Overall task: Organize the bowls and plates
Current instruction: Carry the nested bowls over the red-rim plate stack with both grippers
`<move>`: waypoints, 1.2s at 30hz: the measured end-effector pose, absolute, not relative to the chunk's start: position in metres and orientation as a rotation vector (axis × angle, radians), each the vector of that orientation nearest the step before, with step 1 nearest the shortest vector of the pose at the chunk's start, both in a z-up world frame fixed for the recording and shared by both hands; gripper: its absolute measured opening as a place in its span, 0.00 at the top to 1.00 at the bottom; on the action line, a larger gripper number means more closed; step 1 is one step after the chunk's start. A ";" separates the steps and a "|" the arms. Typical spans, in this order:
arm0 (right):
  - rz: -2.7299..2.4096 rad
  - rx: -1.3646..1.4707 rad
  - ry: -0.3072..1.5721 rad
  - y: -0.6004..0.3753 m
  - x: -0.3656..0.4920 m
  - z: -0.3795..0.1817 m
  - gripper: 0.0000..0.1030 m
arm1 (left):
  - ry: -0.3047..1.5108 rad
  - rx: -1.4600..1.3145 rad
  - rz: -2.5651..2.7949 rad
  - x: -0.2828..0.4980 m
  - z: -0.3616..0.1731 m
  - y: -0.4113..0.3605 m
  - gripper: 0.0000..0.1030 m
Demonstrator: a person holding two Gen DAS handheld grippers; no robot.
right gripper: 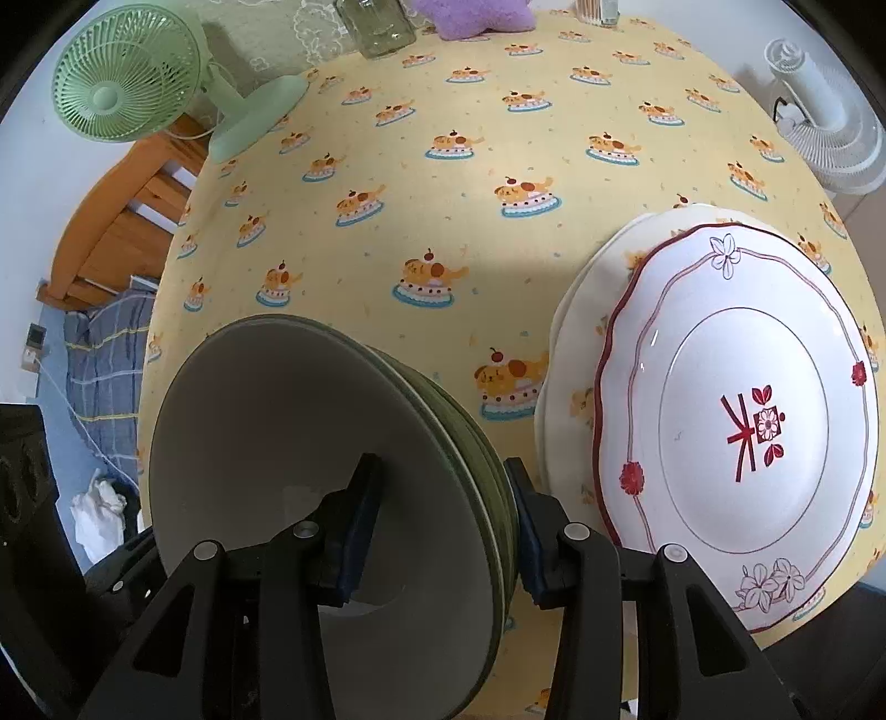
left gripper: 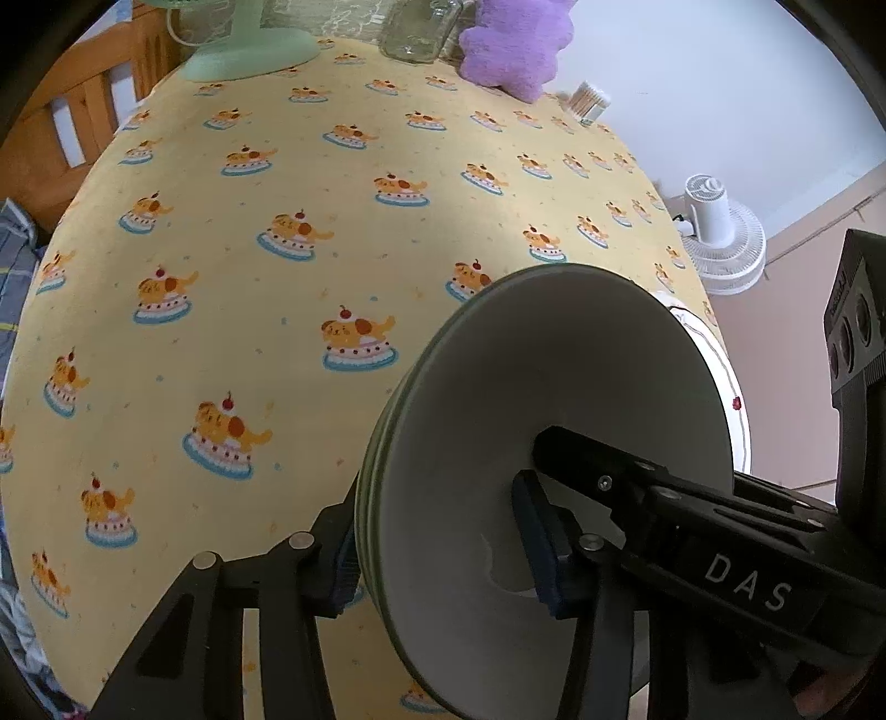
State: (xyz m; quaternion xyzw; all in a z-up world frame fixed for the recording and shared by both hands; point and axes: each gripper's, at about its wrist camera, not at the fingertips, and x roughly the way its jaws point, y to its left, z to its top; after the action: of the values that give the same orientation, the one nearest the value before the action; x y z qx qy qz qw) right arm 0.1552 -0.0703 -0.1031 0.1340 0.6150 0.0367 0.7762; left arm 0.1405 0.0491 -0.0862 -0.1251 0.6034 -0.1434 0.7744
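Observation:
A stack of green bowls with white insides is held between both grippers above the yellow tablecloth. My left gripper is shut on the stack's left rim. My right gripper is shut on the opposite rim of the same stack; its arm, marked DAS, also shows in the left wrist view. A white plate with red trim lies on a cream plate at the table's right edge, just right of the bowls.
A green desk fan stands at the table's far left. A glass jar, a purple plush toy and a toothpick holder stand at the far edge. A white floor fan is beyond the table's right edge.

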 end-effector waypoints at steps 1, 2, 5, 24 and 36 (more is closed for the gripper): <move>0.081 0.292 1.339 -0.071 0.154 -0.103 0.55 | 1.309 -0.267 -0.308 0.139 -0.085 0.049 0.53; 0.082 0.297 1.345 -0.071 0.152 -0.102 0.55 | 1.311 -0.260 -0.307 0.138 -0.083 0.048 0.53; 0.073 0.315 1.348 -0.073 0.146 -0.097 0.55 | 1.310 -0.248 -0.314 0.135 -0.076 0.047 0.54; 0.020 0.331 1.219 -0.073 0.115 -0.036 0.55 | 1.217 -0.172 -0.387 0.123 -0.021 0.039 0.54; 0.114 0.285 1.204 -0.118 0.125 -0.028 0.55 | 1.197 -0.194 -0.304 0.129 -0.013 -0.010 0.54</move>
State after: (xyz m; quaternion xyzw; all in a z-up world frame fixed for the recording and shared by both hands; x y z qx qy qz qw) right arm 0.1246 -0.1181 -0.0281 0.1335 0.5642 0.0534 0.8130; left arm 0.1290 -0.0096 -0.0130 -0.0910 0.5602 -0.1422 0.8110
